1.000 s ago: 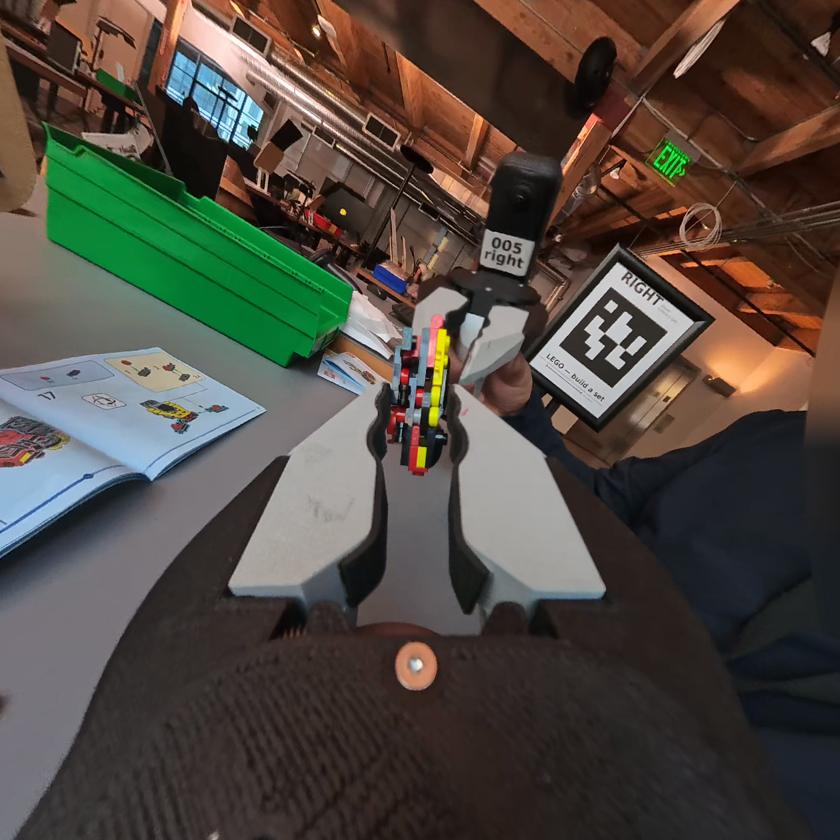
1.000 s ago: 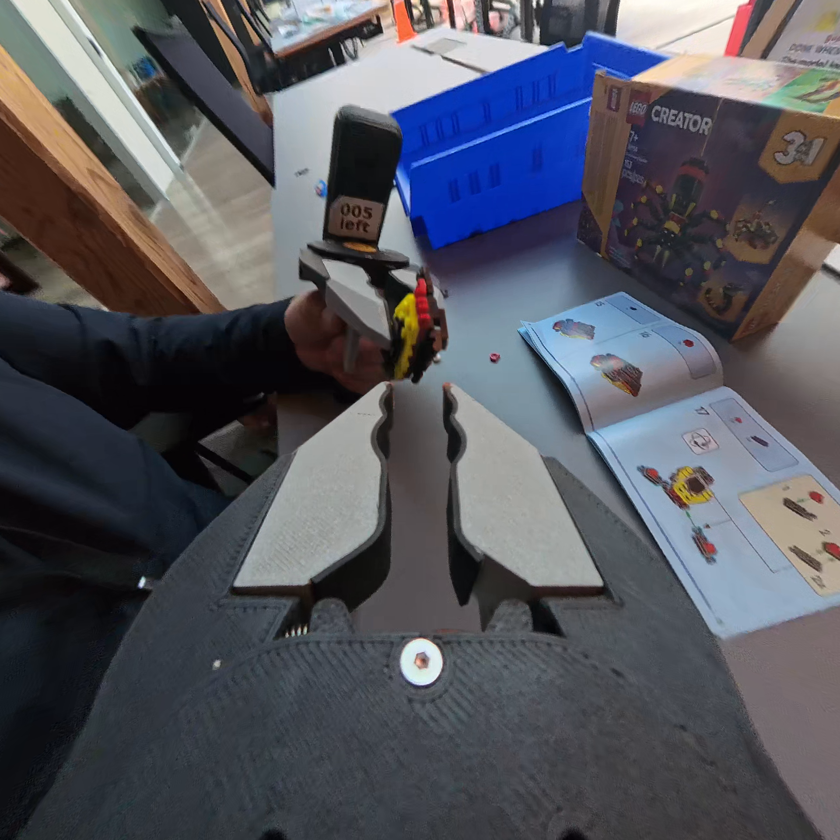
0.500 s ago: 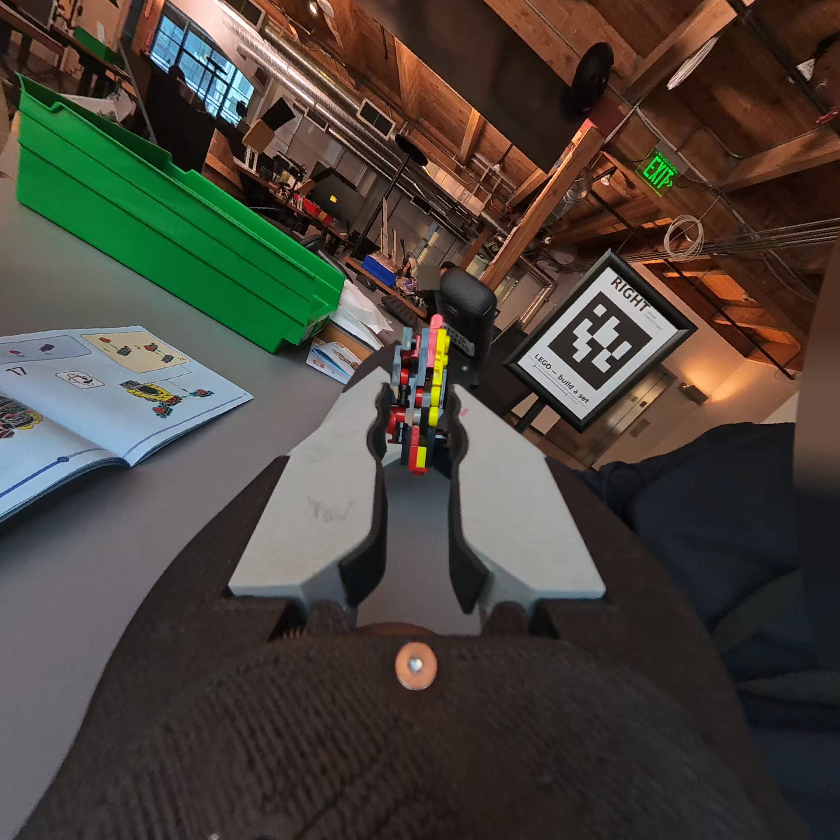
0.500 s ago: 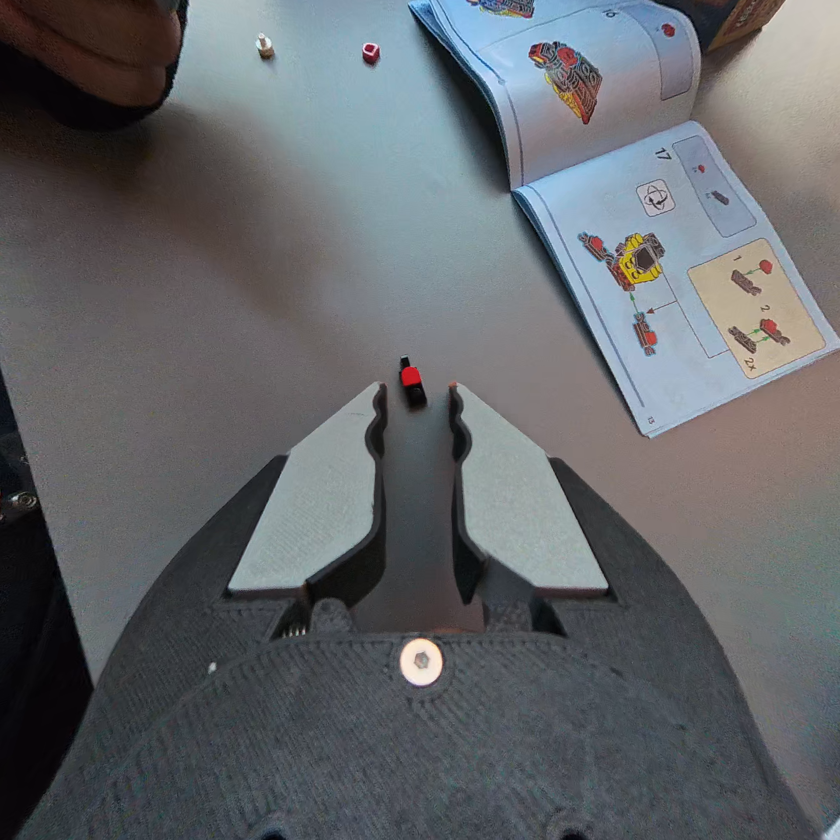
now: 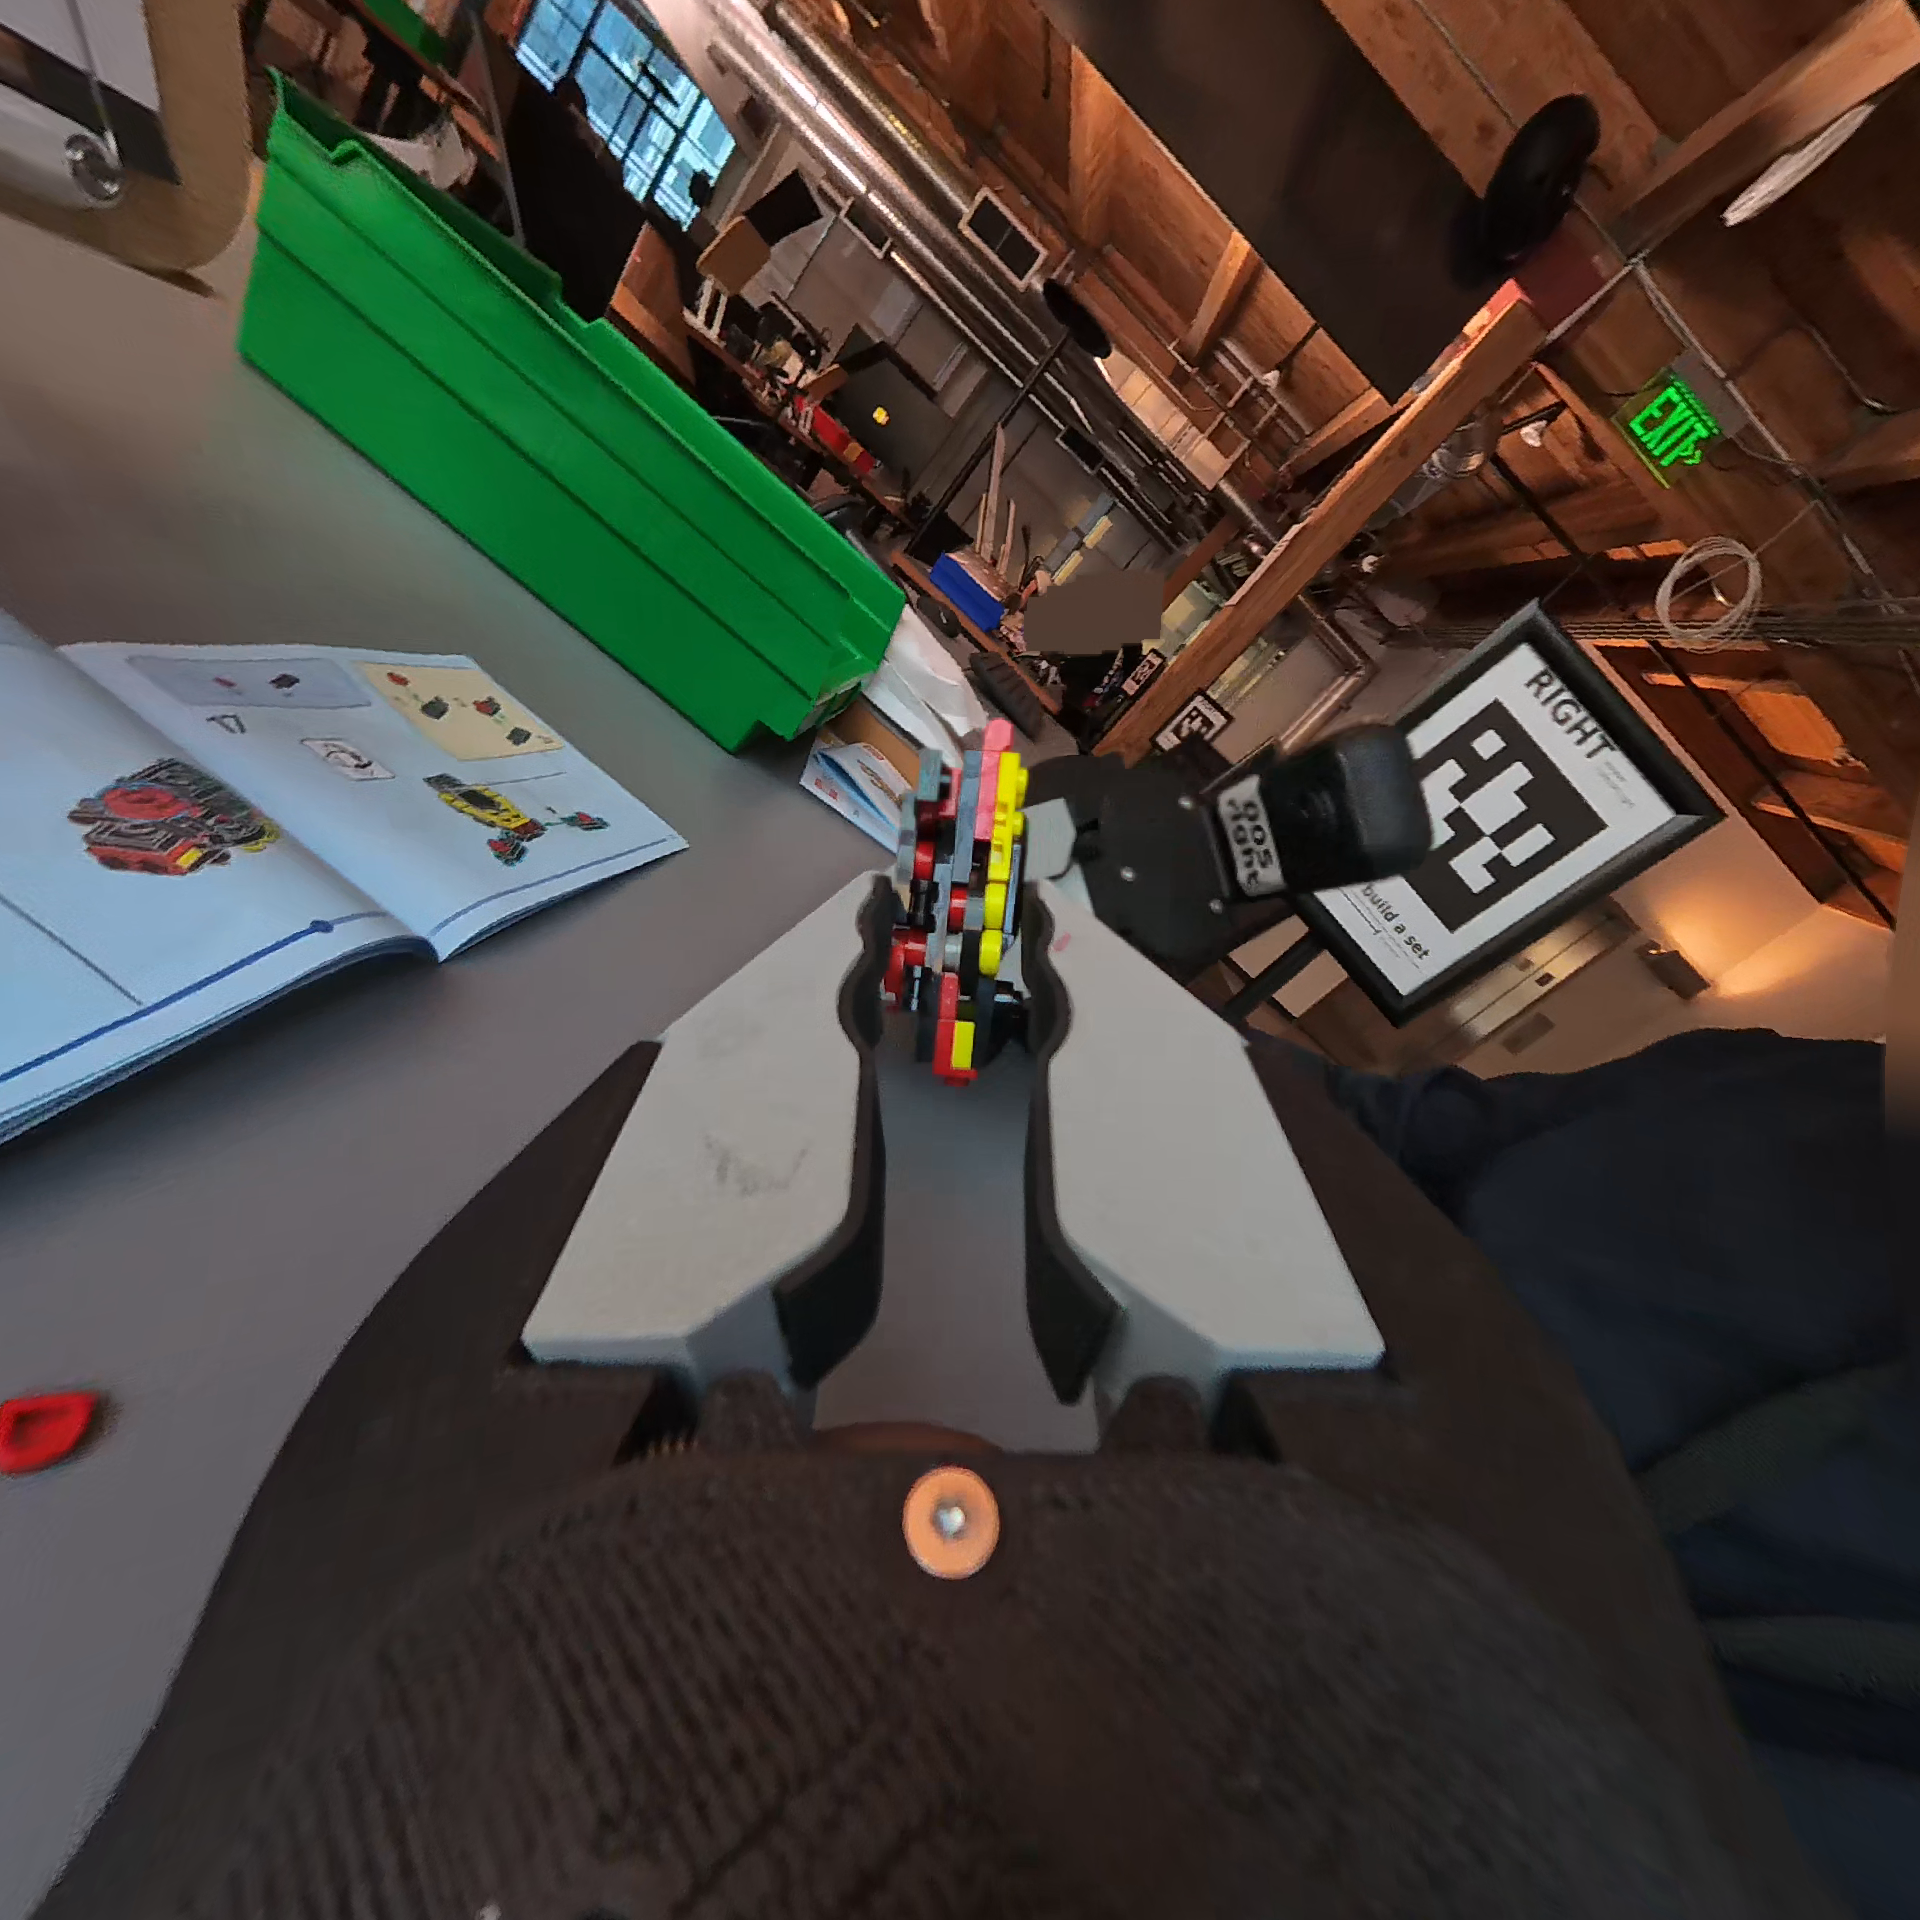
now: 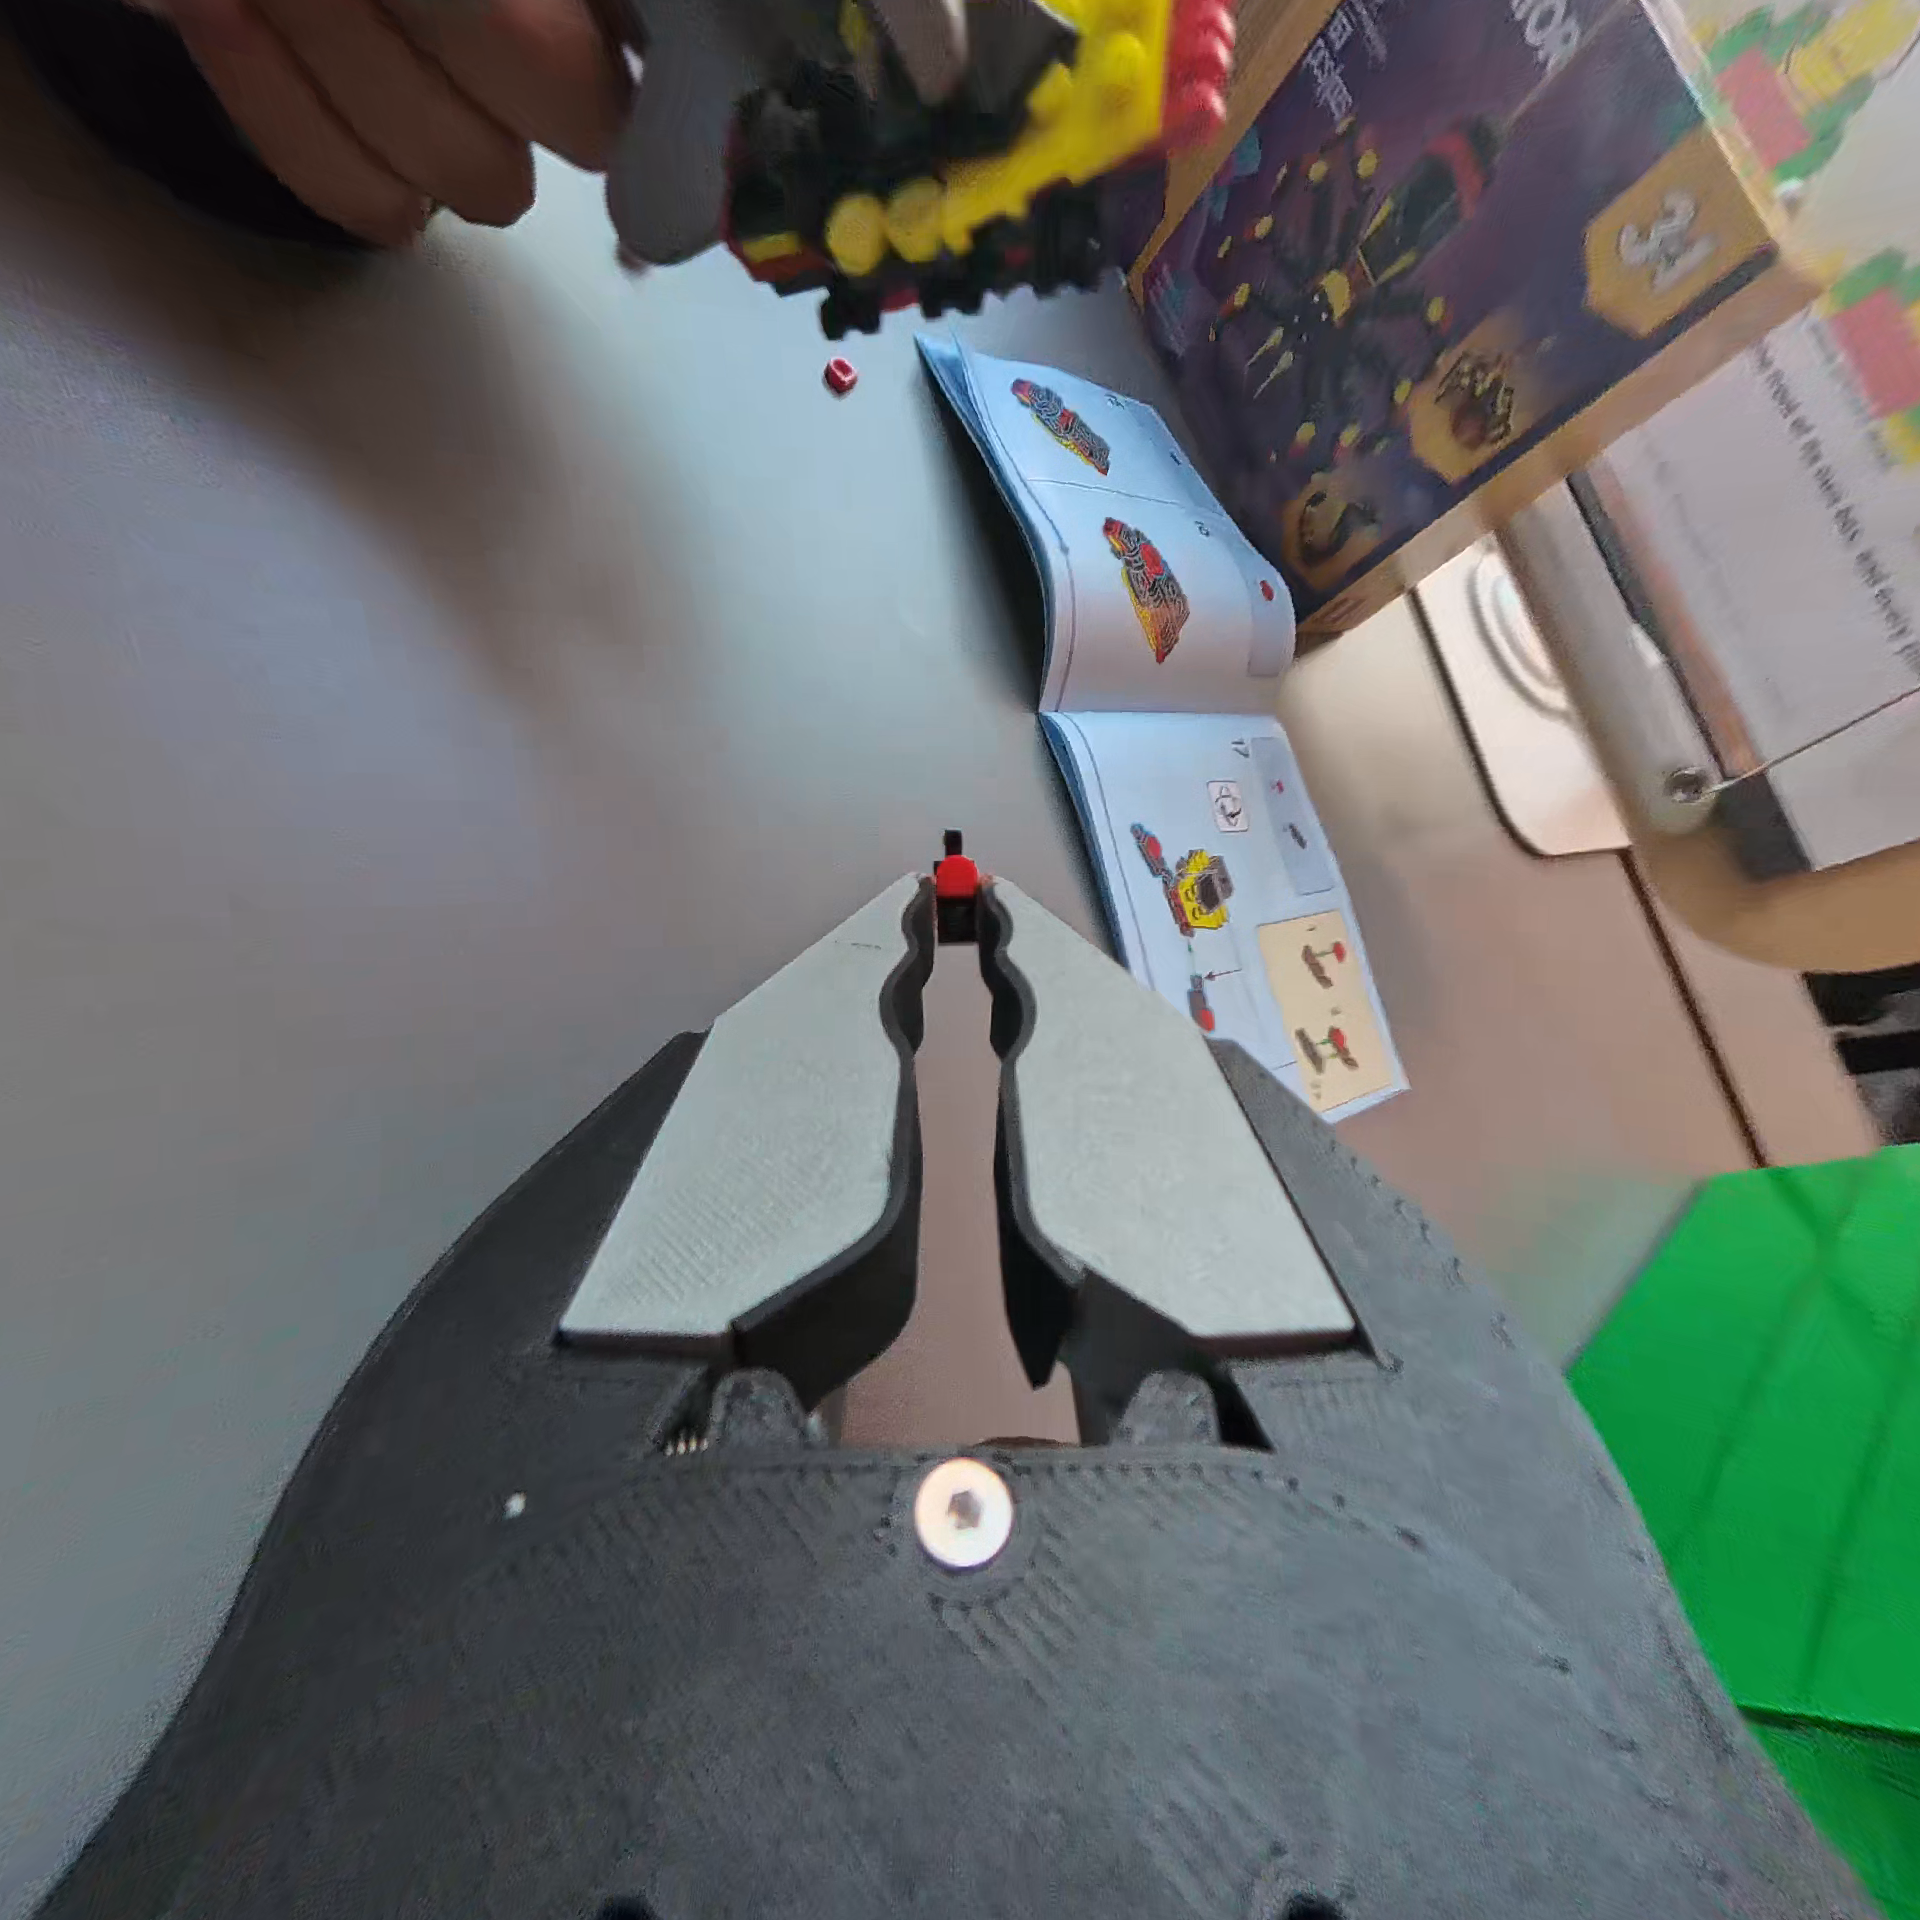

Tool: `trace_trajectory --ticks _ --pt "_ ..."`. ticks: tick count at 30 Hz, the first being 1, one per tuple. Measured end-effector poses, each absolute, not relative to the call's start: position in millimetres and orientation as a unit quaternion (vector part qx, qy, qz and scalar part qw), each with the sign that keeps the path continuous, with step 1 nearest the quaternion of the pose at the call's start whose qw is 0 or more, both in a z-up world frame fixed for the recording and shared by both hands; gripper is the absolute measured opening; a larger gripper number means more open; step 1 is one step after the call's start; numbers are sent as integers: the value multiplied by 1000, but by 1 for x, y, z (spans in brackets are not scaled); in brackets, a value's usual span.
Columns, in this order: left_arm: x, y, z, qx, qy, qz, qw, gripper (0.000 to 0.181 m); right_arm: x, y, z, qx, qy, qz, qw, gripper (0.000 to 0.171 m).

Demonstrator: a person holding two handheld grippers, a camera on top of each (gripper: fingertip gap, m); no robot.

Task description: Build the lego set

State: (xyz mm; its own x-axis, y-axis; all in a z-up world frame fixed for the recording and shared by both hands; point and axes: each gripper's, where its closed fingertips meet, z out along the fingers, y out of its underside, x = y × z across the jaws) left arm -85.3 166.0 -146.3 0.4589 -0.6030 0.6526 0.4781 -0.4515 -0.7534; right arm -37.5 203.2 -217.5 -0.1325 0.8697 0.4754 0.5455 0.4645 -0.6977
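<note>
My left gripper [image 5: 954, 940] is shut on the lego model [image 5: 961, 894], a stack of red, yellow, grey and black bricks held edge-on above the table. The model also shows at the top of the right wrist view [image 6: 966, 156], next to a hand [image 6: 374, 114]. My right gripper [image 6: 954, 888] is shut on a small red and black piece [image 6: 954, 894], held at the fingertips above the table. In the left wrist view the right gripper [image 5: 1070, 831] sits just right of the model, pointing at it.
The open instruction booklet [image 5: 260, 831] [image 6: 1195, 810] lies on the grey table. A green bin [image 5: 540, 447] stands behind it. The lego box [image 6: 1455, 312] stands at the far right. A small red piece [image 6: 840, 376] lies loose on the table; another [image 5: 47, 1429] lies near my left gripper.
My right gripper dropped to the table, closed on the small red and black piece and lifted it. It now points beside the model. My left gripper kept hold of the model.
</note>
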Motion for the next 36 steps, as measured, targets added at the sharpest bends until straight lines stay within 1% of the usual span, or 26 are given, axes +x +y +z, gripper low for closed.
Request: trace_trajectory --ticks 1,2,6,9,14,21,24,28,34,36 --pt "-86 167 -148 -680 44 -514 520 22 -38 203 -218 -472 -739 160 453 5" --pt "-87 168 -150 -684 44 -511 520 22 -38 201 -221 -461 -749 144 454 5" --pt "-87 168 -151 -687 46 -506 519 22 -33 188 -235 -439 -789 127 411 5" --pt "-87 168 -153 -692 49 -501 518 22 -25 171 -245 -462 -806 154 337 4" --pt "-81 166 -155 -697 62 -498 512 22 -9 145 -249 -505 -801 200 251 4" --pt "-78 164 -156 -700 69 -497 509 22 2 153 -251 -559 -766 211 240 5" --pt "-79 164 -156 -700 68 -495 510 22 6 152 -247 -573 -754 224 230 15" --pt "-78 164 -158 -703 69 -497 504 22 15 156 -241 -593 -736 242 220 14" --pt "-71 161 -159 -705 82 -499 497 22 15 152 -244 -622 -705 282 190 27" --pt "-70 160 -158 -703 87 -502 496 22 12 155 -248 -620 -708 274 198 27"
